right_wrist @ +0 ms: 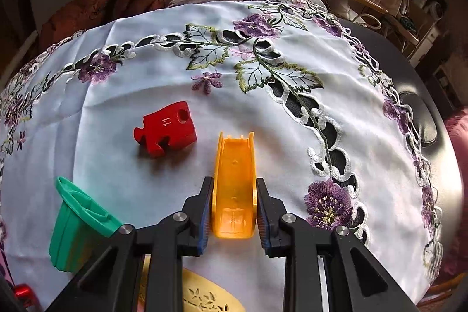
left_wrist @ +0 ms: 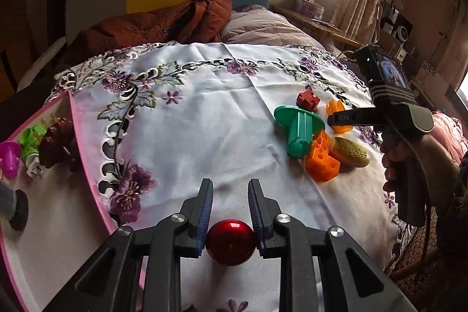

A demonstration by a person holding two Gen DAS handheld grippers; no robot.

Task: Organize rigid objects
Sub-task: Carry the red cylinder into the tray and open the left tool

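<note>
**Two tools, two catches: red ball and yellow channel both pinched**

The left tool (left_wrist: 229, 212) is clamped on the red ball (left_wrist: 230, 242), its blue pads squeezing the sides low in the jaws, well back from the tips. That ball looks glossy and hard, so I'd call it slippery: round, with little contact, likely to squirt out if the squeeze eases. Over on the right, the right tool (right_wrist: 234, 203) is closed on the yellow channel piece (right_wrist: 234, 180), pads on its two long walls near the near end. It looks like light, stiff plastic; thin walls may flex, so gripping low by the floor seems wise.

Outward from there, the red puzzle block (right_wrist: 165, 130) and green flanged piece (right_wrist: 76, 224) lie close by on the embroidered cloth (left_wrist: 204, 107) covering the surface. The pink-rimmed tray (left_wrist: 87, 154) sits at the left with several toys already inside; its raised rim needs clearing. Between ball and tray the cloth is open. The surface's dark edge (right_wrist: 409, 72) curves away on the right.
</note>
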